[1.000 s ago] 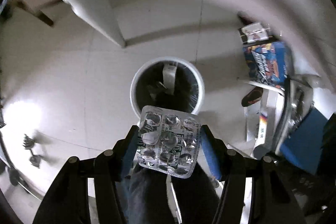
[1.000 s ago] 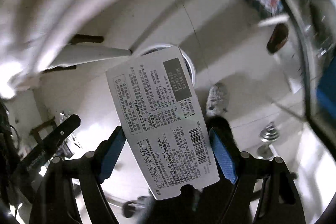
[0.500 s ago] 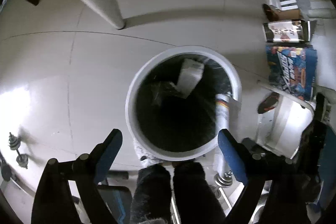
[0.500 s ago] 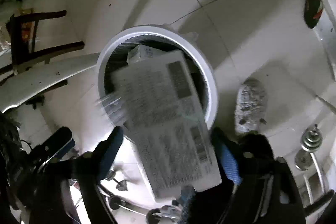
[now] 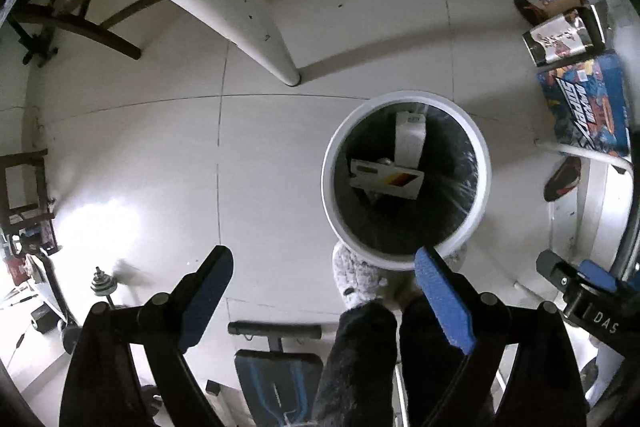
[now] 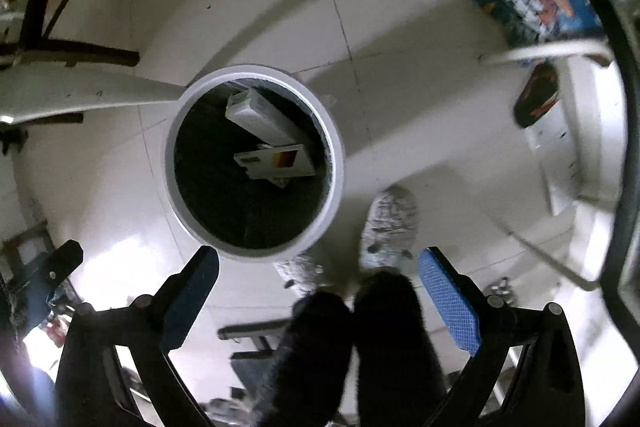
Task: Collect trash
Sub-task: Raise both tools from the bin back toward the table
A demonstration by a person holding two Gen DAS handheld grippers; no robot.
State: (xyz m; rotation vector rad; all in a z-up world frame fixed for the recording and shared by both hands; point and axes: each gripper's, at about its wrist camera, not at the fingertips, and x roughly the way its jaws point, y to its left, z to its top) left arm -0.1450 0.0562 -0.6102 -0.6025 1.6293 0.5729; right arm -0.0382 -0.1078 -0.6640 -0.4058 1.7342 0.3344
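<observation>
1. Pale floor tiles [image 5: 140, 155] fill both views, with a white table leg [image 5: 256, 27] rising near the bin and boxes stacked along the right-hand wall.
2. Your left gripper [image 5: 324, 291] hangs above the floor with its jaws spread wide and nothing between them; the white bin [image 5: 486, 171] sits ahead and to its right.
3. Your right gripper [image 6: 320, 287] is likewise spread and empty, with the bin [image 6: 340, 163] ahead and to its left.
4. The trash lies inside the bin on its black liner: a flat carton with a coloured stripe [image 6: 280, 161] rests across a longer white box [image 6: 260, 117] that leans against the wall.
5. Both drops look finished, so judge this step as the pull-away.
6. Lift both grippers straight up before you swing toward the next piece, so neither fingertip clips the rim.
7. Keep the jaws wide as you turn; you will need that opening for the next pickup.
8. Mind your slippered feet [image 6: 390, 227], which stand just beside the bin.
</observation>
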